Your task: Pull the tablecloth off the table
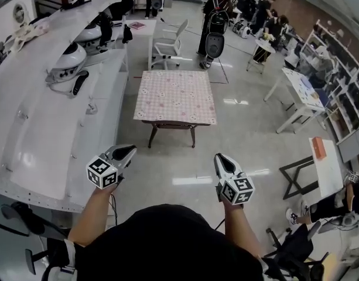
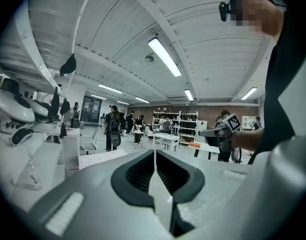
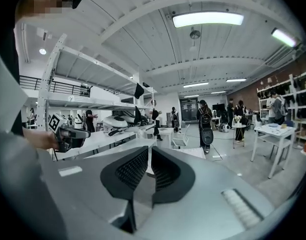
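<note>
Two grippers are hovering nearest the person, the left gripper (image 1: 125, 153) and the right gripper (image 1: 222, 158), both with jaws pressed together on nothing. Farther ahead, well apart from them, the pink patterned tablecloth (image 1: 176, 95) is lying flat over the small table (image 1: 172, 127). Yanking one edge upward could be tipping that light table. No readable writing is showing, only square markers.

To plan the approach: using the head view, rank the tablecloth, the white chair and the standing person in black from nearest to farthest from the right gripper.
From the right gripper:
1. tablecloth: ahead, slightly left.
2. chair: just beyond it.
3. person: farthest, further right.
</note>
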`<action>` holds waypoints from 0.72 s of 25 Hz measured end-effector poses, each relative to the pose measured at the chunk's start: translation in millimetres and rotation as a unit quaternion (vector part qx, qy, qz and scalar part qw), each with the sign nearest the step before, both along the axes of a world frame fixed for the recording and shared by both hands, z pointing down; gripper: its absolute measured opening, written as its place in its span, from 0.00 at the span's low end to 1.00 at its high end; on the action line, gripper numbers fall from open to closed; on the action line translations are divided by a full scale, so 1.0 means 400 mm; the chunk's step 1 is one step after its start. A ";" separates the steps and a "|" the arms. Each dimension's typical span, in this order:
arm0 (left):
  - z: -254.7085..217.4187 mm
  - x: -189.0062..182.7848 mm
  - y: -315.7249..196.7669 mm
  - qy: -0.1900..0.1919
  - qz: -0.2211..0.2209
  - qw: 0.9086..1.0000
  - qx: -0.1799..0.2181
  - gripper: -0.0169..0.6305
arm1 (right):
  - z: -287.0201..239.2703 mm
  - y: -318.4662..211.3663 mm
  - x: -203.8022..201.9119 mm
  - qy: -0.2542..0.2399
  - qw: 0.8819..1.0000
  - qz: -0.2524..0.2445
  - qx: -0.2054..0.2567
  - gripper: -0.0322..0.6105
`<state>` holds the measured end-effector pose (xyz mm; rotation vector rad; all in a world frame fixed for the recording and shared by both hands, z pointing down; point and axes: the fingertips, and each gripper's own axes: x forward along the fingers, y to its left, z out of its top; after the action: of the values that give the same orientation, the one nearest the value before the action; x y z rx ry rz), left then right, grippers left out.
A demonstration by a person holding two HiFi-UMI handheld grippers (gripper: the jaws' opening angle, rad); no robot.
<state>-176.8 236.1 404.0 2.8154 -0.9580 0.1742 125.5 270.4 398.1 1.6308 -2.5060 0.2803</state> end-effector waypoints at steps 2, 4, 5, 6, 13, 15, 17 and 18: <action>-0.002 0.005 -0.004 -0.006 0.006 1.000 0.001 0.05 | -0.008 0.000 -0.007 0.003 1.000 -0.002 0.004 0.15; -0.002 0.004 -0.016 -0.011 0.004 1.000 0.001 0.05 | -0.011 -0.001 -0.014 0.006 1.000 -0.005 0.006 0.17; -0.002 0.003 -0.019 -0.012 0.003 1.000 0.000 0.06 | -0.012 0.001 -0.017 0.006 1.000 -0.006 0.005 0.19; -0.003 0.004 -0.019 -0.011 0.003 1.000 -0.001 0.08 | -0.013 0.004 -0.019 0.003 1.000 -0.009 0.006 0.21; -0.001 -0.011 -0.011 0.009 0.013 1.000 0.001 0.20 | -0.019 0.009 -0.050 -0.006 0.999 -0.033 0.011 0.35; 0.004 -0.018 -0.014 0.012 0.010 1.000 -0.001 0.21 | -0.018 0.006 -0.058 -0.002 0.999 -0.038 0.010 0.36; 0.009 -0.023 -0.018 0.014 0.009 1.000 -0.004 0.22 | -0.013 0.001 -0.066 -0.001 0.999 -0.042 0.006 0.37; 0.012 -0.026 -0.021 0.014 0.009 1.000 -0.005 0.22 | -0.009 -0.003 -0.070 0.000 0.999 -0.043 0.004 0.37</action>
<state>-187.2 227.8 408.9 2.8101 -0.9246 0.1413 97.5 269.2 394.3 1.5214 -2.5722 0.2600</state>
